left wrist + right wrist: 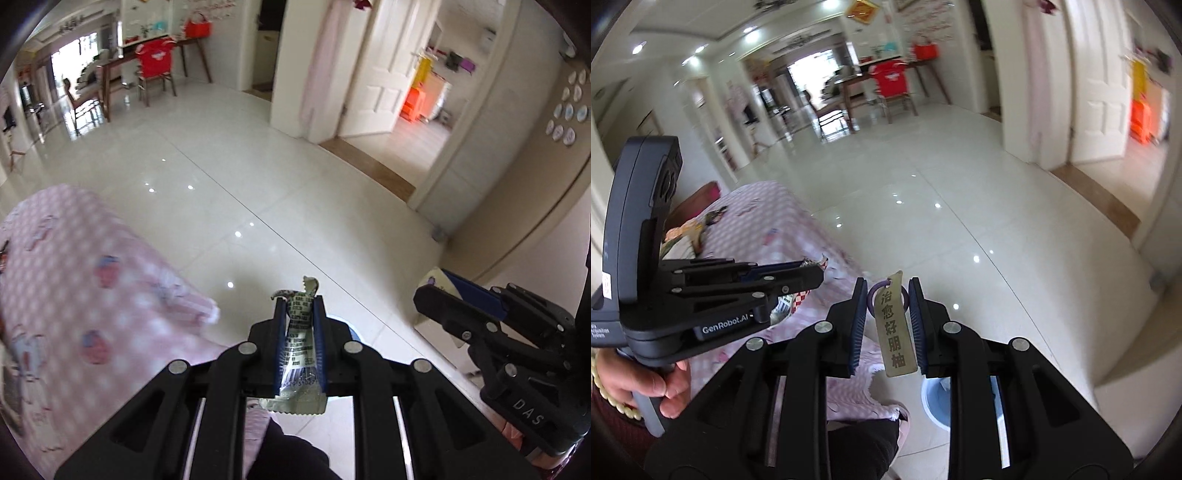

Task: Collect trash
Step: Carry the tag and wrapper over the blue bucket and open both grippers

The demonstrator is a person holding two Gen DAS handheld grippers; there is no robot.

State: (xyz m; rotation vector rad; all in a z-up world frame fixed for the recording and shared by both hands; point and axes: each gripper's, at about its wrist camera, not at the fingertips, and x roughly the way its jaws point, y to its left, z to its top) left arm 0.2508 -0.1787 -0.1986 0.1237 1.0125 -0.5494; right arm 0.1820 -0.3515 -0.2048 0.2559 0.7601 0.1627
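Observation:
My left gripper (300,301) is shut on a crumpled silvery wrapper with a barcode (300,350), held upright between the blue pads above the floor. My right gripper (888,284) holds a tan paper tag with Chinese characters and a purple ring (894,328); the tag touches the right pad, with a gap on its left. The right gripper also shows in the left wrist view (491,321), and the left gripper shows in the right wrist view (798,275). A light blue bin (938,402) stands on the floor below the right gripper, partly hidden.
A table under a pink checked cloth (74,288) lies to the left, with some items at its far end (701,229). Glossy white tiled floor (258,177) stretches ahead. A white door (380,74) and doorway are at right. A dining table and chairs (147,74) stand far back.

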